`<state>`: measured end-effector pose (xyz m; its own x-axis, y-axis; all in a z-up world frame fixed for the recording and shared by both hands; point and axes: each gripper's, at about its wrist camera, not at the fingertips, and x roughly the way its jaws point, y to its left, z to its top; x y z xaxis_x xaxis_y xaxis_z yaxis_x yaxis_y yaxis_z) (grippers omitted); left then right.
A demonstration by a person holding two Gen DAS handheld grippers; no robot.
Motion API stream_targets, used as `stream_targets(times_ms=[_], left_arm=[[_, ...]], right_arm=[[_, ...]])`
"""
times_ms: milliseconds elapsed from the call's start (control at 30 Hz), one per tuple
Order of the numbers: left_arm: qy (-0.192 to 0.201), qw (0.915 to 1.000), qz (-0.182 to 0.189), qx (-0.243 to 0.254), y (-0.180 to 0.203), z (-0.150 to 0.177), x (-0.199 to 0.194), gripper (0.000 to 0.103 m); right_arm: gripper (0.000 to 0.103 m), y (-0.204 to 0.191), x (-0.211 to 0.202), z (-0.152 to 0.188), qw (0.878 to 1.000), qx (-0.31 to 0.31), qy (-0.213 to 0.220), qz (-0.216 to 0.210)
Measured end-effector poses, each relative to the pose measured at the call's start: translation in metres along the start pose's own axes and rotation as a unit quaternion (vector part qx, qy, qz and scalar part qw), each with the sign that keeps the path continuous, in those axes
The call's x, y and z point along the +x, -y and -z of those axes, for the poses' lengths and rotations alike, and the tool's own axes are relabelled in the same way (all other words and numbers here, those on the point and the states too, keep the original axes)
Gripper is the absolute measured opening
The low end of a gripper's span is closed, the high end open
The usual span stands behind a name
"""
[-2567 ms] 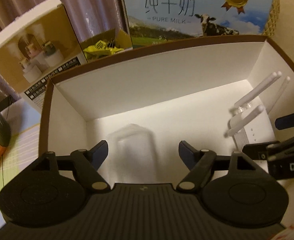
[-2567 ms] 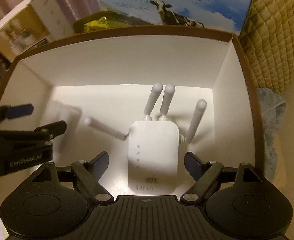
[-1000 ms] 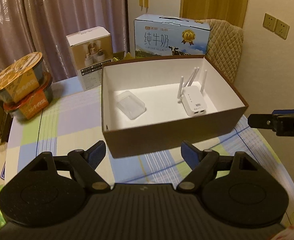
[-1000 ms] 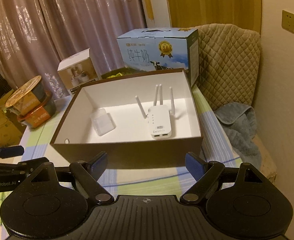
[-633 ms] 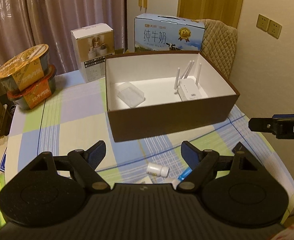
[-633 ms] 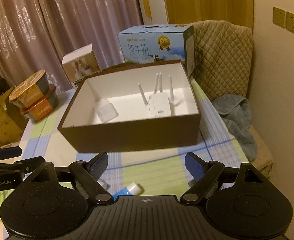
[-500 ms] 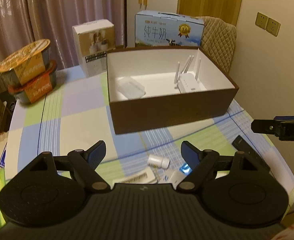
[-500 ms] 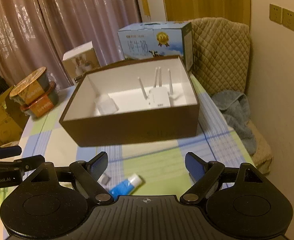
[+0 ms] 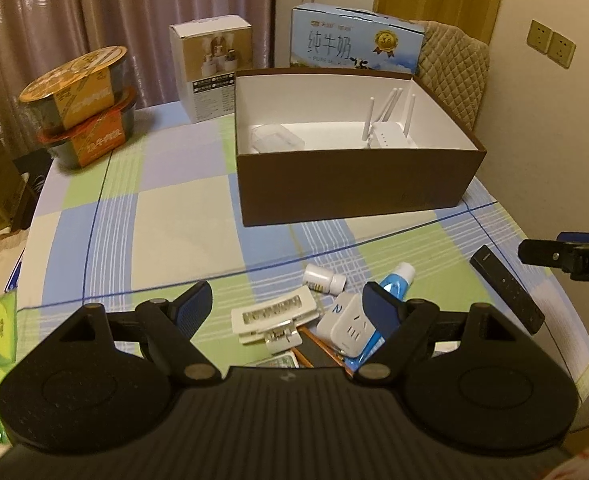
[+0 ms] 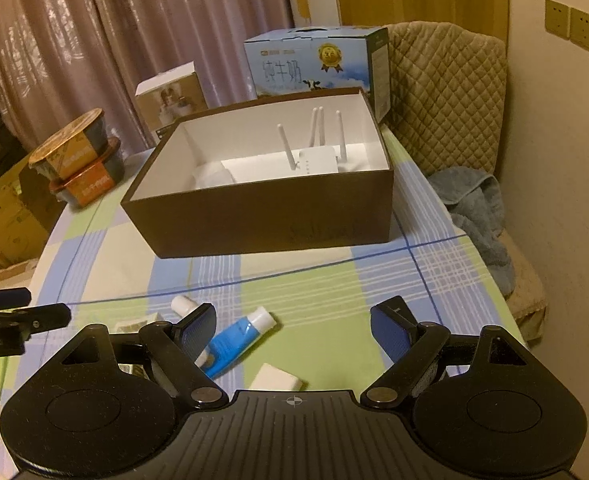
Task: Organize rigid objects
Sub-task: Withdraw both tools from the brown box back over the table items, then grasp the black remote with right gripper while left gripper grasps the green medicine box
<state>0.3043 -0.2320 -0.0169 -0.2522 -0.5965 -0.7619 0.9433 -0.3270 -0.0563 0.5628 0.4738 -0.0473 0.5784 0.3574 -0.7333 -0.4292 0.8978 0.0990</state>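
A brown box stands on the checked tablecloth, holding a white router and a clear plastic case. Near the front edge lie a white hair clip, a small white bottle, a blue tube, a white plug adapter and a black remote. My left gripper hangs open above this pile, holding nothing. My right gripper is open too, over the tablecloth right of the tube.
Stacked noodle bowls sit at the back left. A white carton and a milk carton stand behind the box. A quilted chair with a blue towel is at the right.
Both grippers have drawn back from the box toward the table's near edge and sunk a little. The small items at the front have come into view. Both stay open.
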Motion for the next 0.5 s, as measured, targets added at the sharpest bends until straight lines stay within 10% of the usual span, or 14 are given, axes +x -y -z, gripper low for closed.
stream_targets(times_ms=[500], left_arm=[[-0.057,0.9932,-0.072,-0.071,-0.018,0.058,0.008,0.080]], right_arm=[[0.081,0.081,0.047,0.048,0.998,-0.042,-0.039,0.025]])
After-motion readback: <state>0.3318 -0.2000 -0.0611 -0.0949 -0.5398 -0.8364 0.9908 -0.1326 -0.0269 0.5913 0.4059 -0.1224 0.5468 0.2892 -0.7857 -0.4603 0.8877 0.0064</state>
